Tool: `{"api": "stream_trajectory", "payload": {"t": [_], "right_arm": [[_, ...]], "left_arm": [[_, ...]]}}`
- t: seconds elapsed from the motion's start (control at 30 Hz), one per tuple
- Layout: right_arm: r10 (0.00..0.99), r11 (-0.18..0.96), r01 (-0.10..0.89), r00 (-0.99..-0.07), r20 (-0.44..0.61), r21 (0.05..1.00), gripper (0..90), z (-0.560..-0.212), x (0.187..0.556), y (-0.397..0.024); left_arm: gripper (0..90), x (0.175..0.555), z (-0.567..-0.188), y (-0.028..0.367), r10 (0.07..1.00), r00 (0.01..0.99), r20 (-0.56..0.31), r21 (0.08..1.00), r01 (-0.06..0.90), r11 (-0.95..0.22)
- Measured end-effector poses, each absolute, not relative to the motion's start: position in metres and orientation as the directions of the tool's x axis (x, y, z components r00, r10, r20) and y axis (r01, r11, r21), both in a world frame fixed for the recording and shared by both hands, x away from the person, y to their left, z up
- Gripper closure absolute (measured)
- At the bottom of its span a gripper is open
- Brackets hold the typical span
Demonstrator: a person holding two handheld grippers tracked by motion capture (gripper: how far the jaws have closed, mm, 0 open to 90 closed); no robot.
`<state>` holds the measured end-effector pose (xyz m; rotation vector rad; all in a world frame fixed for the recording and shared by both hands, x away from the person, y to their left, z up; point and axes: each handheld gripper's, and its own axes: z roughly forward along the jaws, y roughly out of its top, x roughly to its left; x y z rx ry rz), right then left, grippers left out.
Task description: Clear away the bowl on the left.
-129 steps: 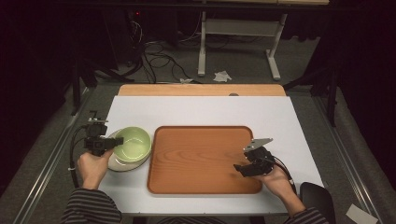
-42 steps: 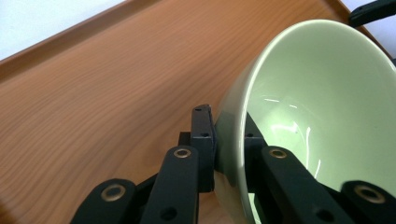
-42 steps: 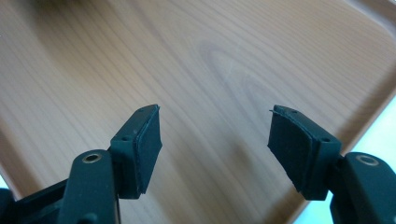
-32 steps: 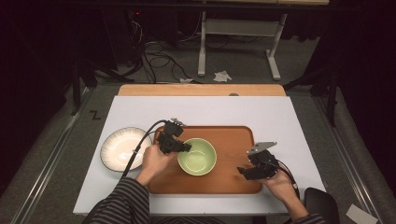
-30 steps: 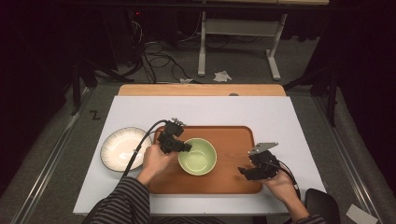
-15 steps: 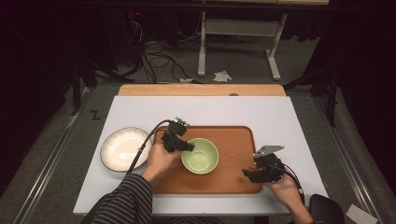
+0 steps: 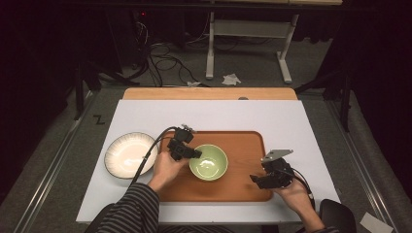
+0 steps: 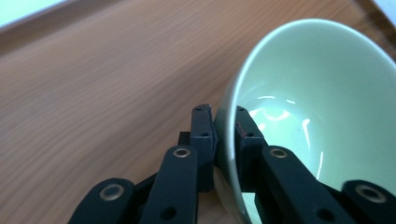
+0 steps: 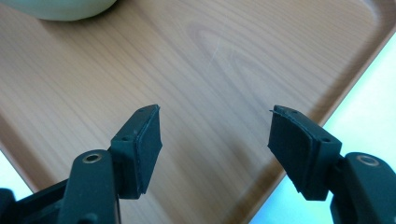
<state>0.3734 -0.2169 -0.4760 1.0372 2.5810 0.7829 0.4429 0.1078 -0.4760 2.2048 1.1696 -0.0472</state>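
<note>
Now the left gripper [image 8: 224, 135] pinches the green bowl's [image 7: 208, 162] rim at centre frame on the tray [image 7: 243, 145] — placing step; next, release cleanly. Right gripper [image 9: 215, 135] hovers, jaws spread, lower right.

The room's pretty dark all round, with the light falling mainly on the white table [image 7: 291, 121], which has a strip of bare wood [image 7: 209, 93] along its far edge. Grey carpet floor [image 7: 252, 63] beyond it, with a tangle of black cables [image 7: 163, 51] and what looks like a crumpled bit of paper [image 7: 231, 78]. A white desk frame [image 7: 248, 34] stands at the back.
</note>
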Motion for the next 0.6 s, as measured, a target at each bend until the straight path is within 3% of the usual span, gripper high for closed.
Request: {"api": "stream_trajectory", "payload": {"t": [0.2, 0.6], "right_arm": [[0.689, 0.61, 0.557, -0.725, -0.03, 0.564, 35.9, -0.476, 0.376, -0.215], [0.68, 0.62, 0.552, -0.732, -0.031, 0.557, 35.9, -0.476, 0.377, -0.212]], "left_arm": [[80.5, 0.441, -0.477, 0.108, 0.735, 0.606, -0.302, 0.514, 0.754, -0.41], [67.8, 0.438, -0.467, 0.117, 0.736, 0.604, -0.307, 0.552, 0.743, -0.379]]}}
